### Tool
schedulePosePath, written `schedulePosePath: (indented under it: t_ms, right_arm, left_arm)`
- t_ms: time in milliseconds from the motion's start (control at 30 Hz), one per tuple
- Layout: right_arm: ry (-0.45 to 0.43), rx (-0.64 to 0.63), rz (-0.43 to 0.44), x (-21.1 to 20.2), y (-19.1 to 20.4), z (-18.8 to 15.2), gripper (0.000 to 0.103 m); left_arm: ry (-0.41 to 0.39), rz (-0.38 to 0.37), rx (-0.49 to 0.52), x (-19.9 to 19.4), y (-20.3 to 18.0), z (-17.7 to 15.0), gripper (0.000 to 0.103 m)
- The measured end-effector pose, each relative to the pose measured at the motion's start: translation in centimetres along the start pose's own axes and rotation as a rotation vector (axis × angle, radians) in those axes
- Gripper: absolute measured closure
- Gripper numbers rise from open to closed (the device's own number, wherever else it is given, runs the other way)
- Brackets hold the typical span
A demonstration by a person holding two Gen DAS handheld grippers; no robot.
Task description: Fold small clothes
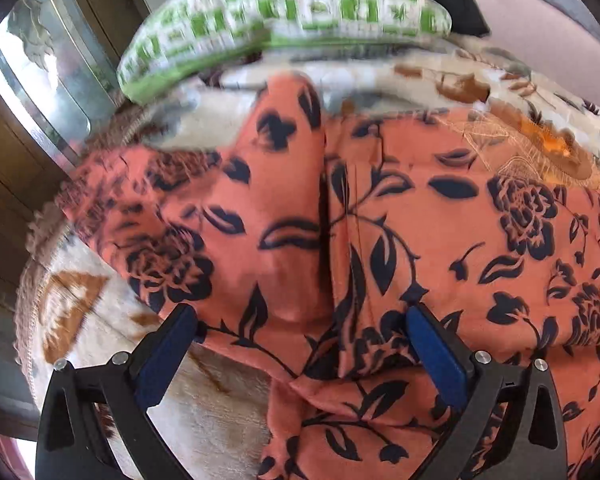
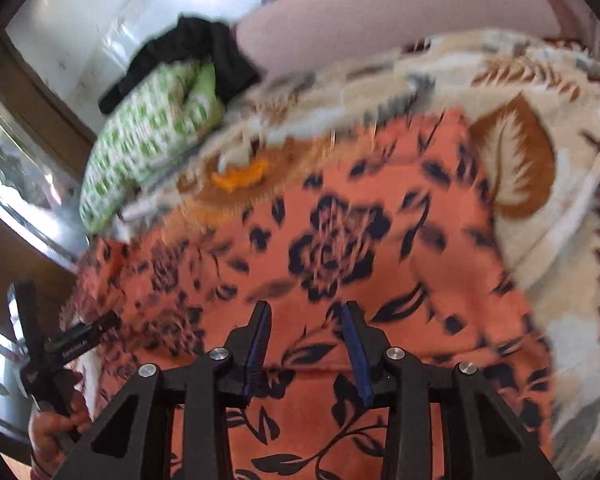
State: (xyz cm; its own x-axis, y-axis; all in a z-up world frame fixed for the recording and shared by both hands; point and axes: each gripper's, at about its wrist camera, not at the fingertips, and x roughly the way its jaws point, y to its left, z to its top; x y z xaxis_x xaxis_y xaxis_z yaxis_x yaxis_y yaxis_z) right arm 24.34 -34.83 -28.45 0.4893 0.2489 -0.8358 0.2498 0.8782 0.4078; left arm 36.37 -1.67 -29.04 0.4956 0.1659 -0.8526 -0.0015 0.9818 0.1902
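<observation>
A: Where's the orange floral garment?
B: Spread on the leaf-print blanket, below the green checked pillow.
A: The claws?
B: Left claw spread wide over it; right claw parted, gripping nothing.

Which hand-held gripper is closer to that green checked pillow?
Left. The left hand-held gripper is at the orange garment's pillow-side edge; the right hand-held gripper hovers mid-garment.

1. one orange floral garment
2. one green-and-white checked pillow
3. one black cloth beside the pillow
4. one beige leaf-print blanket
5. two grippers: left gripper, right gripper
</observation>
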Motion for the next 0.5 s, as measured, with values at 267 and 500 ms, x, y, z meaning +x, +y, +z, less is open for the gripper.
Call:
schedulePosePath:
  t_ms: [267, 500]
  right_arm:
    - [-0.077, -0.011, 0.119, -3.4, 1.4, 0.0, 0.051]
    - [-0.097, -0.041, 0.215, -4.6, 3.0, -0.9, 0.036]
  left_arm:
    - [-0.124, -0.128, -0.234, -4.9, 6.9, 0.4, 0.000]
    - [-0.089, -0.115, -0.562, -4.9, 18.9, -1.7, 0.000]
